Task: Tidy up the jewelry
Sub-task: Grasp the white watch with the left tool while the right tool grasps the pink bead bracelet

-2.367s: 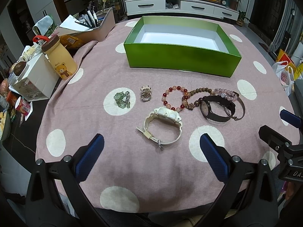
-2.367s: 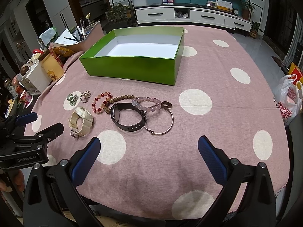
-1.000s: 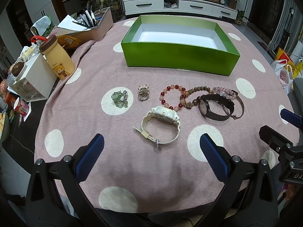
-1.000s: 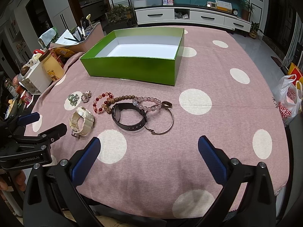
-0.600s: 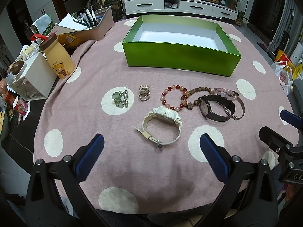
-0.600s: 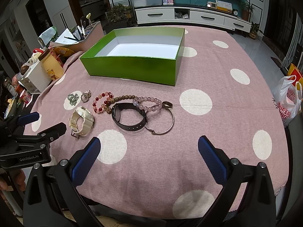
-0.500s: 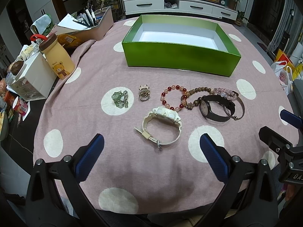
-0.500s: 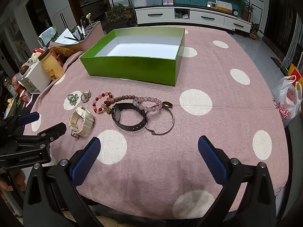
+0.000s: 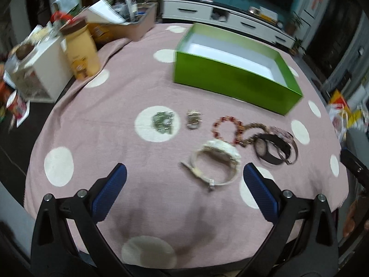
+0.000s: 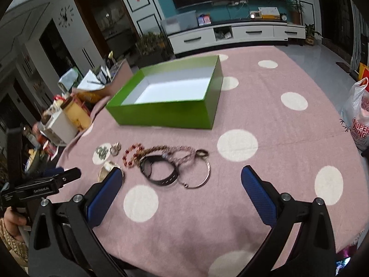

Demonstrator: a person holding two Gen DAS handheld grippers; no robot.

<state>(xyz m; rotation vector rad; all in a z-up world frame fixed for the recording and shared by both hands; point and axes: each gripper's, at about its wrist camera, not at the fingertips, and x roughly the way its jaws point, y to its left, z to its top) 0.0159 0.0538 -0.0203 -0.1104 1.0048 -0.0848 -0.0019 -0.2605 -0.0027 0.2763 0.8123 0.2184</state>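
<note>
Left gripper [image 9: 184,185], jaws spread and empty, has the white watch [image 9: 215,161] just ahead, slightly right — nearer than the wide-open right gripper [image 10: 182,190]; the green box [image 9: 233,76] sits well beyond.

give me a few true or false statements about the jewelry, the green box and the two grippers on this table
1. The green cardboard box holds no jewelry. True.
2. The cream plastic watch is clamped in the left gripper. False: it lies on the pink dotted tablecloth, jaws open.
3. The black strap watch overlaps the thin metal bangle. True.
4. The right gripper is shut. False: wide open, holding nothing.
5. The red bead bracelet is inside the box. False: on the cloth.
</note>
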